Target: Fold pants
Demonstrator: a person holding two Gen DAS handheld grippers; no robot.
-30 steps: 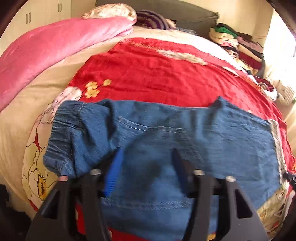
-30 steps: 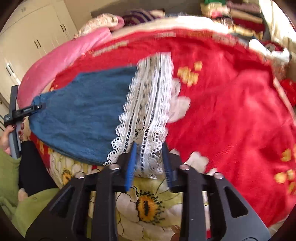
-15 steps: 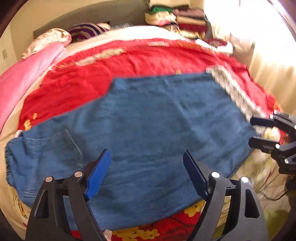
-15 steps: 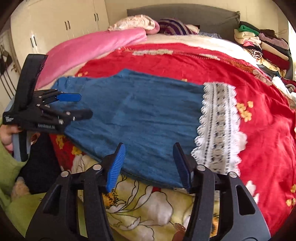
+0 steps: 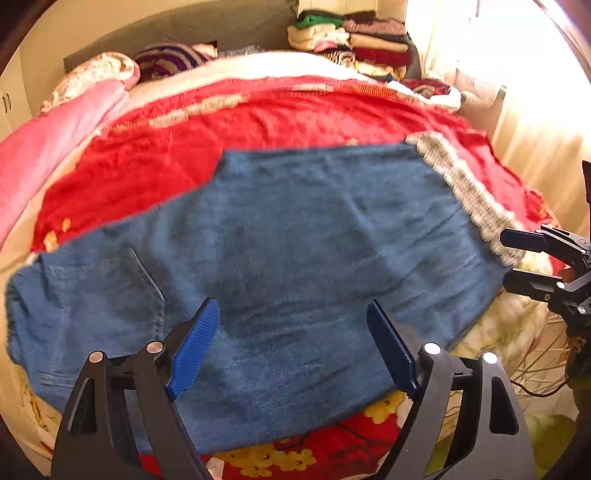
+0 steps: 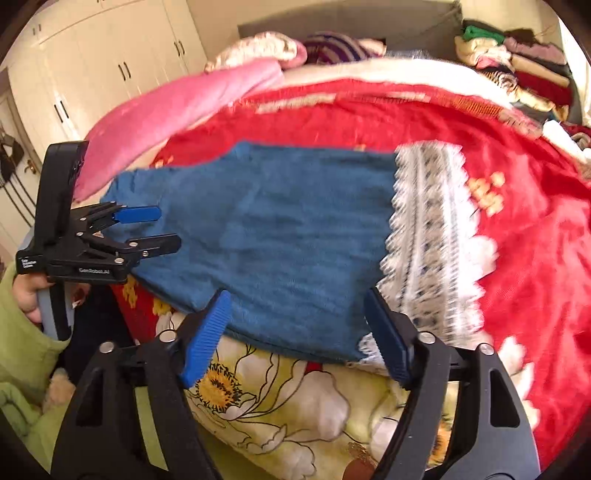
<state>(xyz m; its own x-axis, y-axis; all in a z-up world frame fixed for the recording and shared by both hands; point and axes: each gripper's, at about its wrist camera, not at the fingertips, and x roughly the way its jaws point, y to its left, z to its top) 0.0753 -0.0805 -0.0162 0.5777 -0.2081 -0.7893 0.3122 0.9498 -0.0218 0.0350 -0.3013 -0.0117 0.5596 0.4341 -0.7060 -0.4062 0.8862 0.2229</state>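
Note:
Blue denim pants [image 5: 295, 229] lie spread flat across the red blanket [image 5: 258, 122], waistband [image 5: 22, 302] to the left and white lace cuff [image 5: 465, 192] to the right. My left gripper [image 5: 293, 314] hovers open over the near middle of the pants with nothing between its pads. In the right wrist view the pants [image 6: 288, 236] and lace cuff [image 6: 432, 236] lie ahead. My right gripper [image 6: 295, 299] is over their near edge, jaws opening and gripping nothing. Each gripper shows in the other's view: the right gripper [image 5: 506, 260] by the cuff, the left gripper [image 6: 166, 228] near the waistband end.
A pink quilt [image 5: 44, 147] lies along the bed's left side and pillows sit at the headboard. Folded clothes [image 5: 354, 33] are stacked at the far right. White wardrobe doors [image 6: 110, 66] stand to the left. A green sleeve [image 6: 22, 332] and floral bedding [image 6: 280, 402] fill the near side.
The right gripper was nearly shut at the lace cuff; it has let go, widened and drawn back. The left gripper left the waistband, widened and shifted toward the pants' middle.

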